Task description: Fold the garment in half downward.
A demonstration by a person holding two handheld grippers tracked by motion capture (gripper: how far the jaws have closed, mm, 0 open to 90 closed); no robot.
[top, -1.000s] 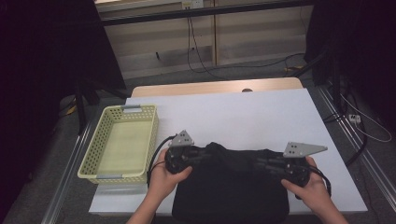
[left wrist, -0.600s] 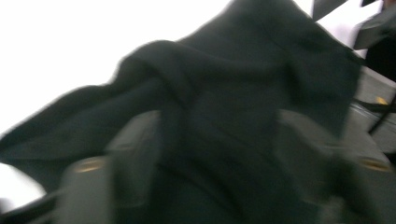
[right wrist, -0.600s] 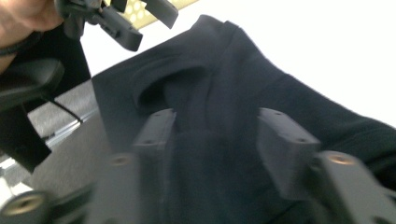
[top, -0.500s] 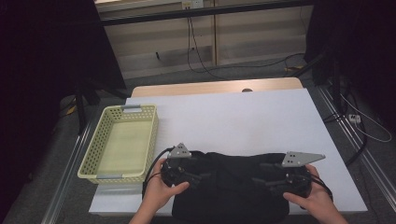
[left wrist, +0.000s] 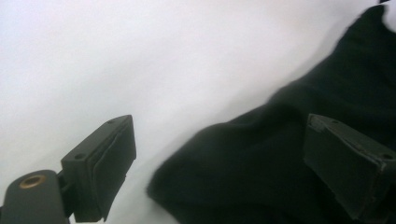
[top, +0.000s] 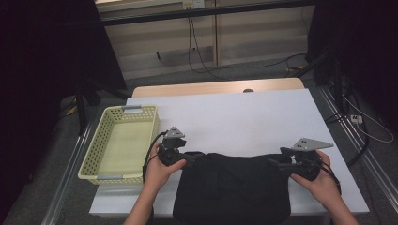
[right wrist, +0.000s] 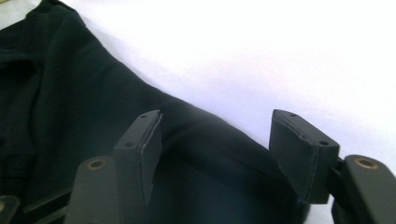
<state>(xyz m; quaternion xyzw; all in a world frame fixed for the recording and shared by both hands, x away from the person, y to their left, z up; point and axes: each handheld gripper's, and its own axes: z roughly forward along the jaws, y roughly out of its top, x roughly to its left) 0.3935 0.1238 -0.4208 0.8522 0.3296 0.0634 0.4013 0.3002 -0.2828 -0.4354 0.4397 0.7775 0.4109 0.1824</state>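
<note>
While the soft, matte black cloth lies rumpled on smooth white tabletop, each hand-held gripper gapes wide, just opened.

High view overlooks table; gripper views perhaps close.

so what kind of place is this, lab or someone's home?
Likely a lab or data-collection workspace: a white-covered table fenced by metal rails, loose cables on the floor behind it, and dark curtains at both sides.
</note>
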